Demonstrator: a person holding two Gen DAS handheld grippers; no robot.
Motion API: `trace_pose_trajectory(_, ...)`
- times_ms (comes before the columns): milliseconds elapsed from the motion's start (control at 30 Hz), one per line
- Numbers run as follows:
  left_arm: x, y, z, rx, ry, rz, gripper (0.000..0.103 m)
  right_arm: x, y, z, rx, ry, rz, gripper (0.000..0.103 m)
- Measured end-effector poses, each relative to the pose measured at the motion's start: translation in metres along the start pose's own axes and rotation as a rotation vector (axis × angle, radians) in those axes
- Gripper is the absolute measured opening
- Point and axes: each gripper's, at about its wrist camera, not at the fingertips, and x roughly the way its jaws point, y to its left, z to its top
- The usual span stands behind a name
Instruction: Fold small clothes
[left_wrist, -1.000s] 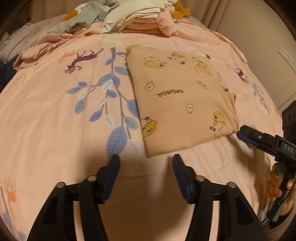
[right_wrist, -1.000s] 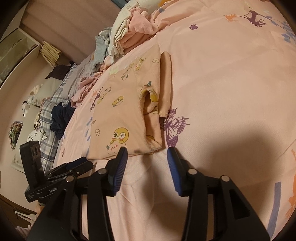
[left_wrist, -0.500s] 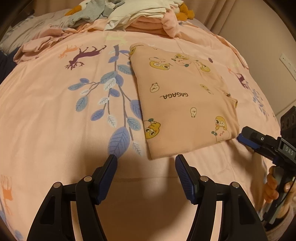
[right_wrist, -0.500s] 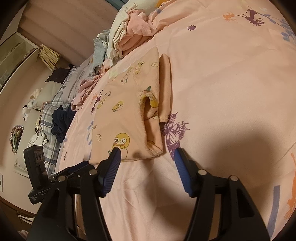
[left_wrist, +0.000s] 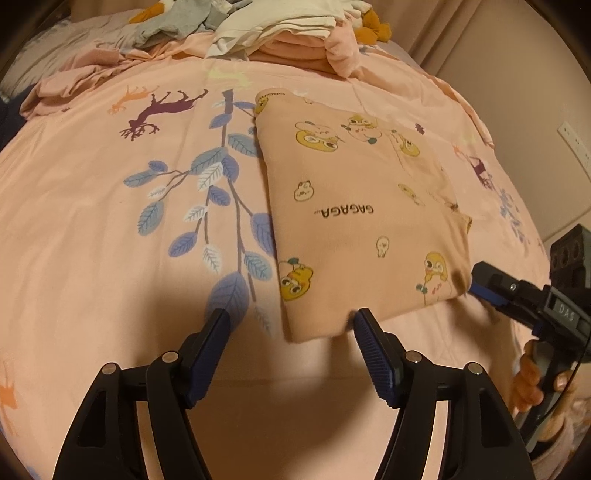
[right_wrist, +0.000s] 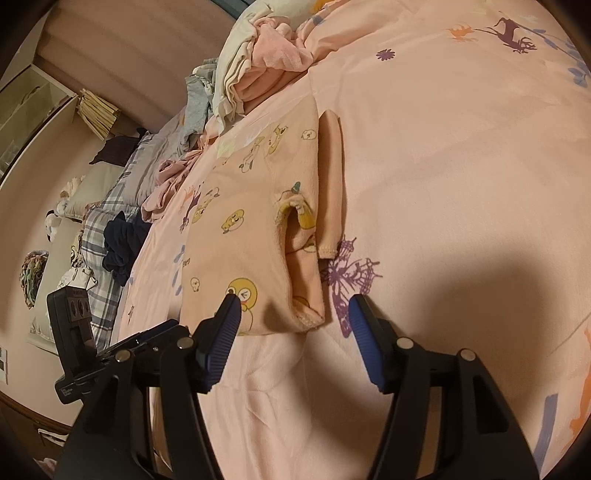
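Both the left gripper (left_wrist: 290, 325) and right gripper (right_wrist: 293, 308) hovered wide and empty at the folded duck-print top's (left_wrist: 362, 221) near edge, where catching only one layer could undo the fold.

Folded peach garment on the bed

A small peach-pink soft-knit top printed with yellow cartoon ducks and the word "GAGAGA" (left_wrist: 354, 221) lies flat on a pink bedsheet patterned with blue leaves and deer (left_wrist: 110, 206), folded into a rough rectangle. Its left edge is a clean fold; along the right edge a sleeve with a stitched cuff (right_wrist: 330, 184) is tucked lengthwise beside the body, the hem layers showing at the near right corner.
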Motion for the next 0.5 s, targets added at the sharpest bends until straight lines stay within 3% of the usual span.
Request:
trace_pose_trajectory(300, 0.009, 0.001, 0.012, -0.007, 0.012, -0.027, 0.069, 0.005, -0.002, 0.008, 0.001, 0.006, 0.002, 0.063)
trace_pose_trajectory(500, 0.013, 0.007, 0.023, -0.049, 0.026, -0.092, 0.070, 0.008, -0.002, 0.013, 0.002, 0.010, 0.007, 0.064)
